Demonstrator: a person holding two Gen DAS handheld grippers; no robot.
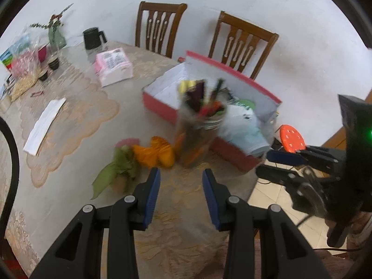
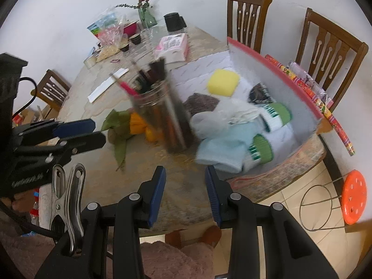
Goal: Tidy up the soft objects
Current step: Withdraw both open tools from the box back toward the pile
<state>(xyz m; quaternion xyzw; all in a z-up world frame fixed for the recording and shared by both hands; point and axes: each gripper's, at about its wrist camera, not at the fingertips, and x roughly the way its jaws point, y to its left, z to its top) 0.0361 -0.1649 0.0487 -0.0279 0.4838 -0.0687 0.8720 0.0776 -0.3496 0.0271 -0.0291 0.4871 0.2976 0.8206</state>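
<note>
A red box (image 1: 160, 107) (image 2: 302, 88) stands open on the table and holds a light blue cloth (image 2: 223, 148), white and green socks (image 2: 267, 125), a yellow sponge (image 2: 223, 82) and a dark knit piece (image 2: 202, 103). An orange cloth (image 1: 154, 152) (image 2: 137, 123) and a green cloth (image 1: 116, 169) (image 2: 118, 125) lie on the table beside a glass jar of pens (image 1: 200, 130) (image 2: 162, 116). My left gripper (image 1: 181, 195) is open and empty just before the cloths. My right gripper (image 2: 186, 193) is open and empty near the table edge, before the box.
A pink tissue pack (image 1: 112, 66), a black pitcher (image 1: 93, 37), a vase (image 1: 55, 36), small cups, snack bags and a white paper strip (image 1: 44, 125) lie further back. Two wooden chairs (image 1: 241, 44) stand behind the table. An orange stool (image 2: 353, 196) stands on the floor at the right.
</note>
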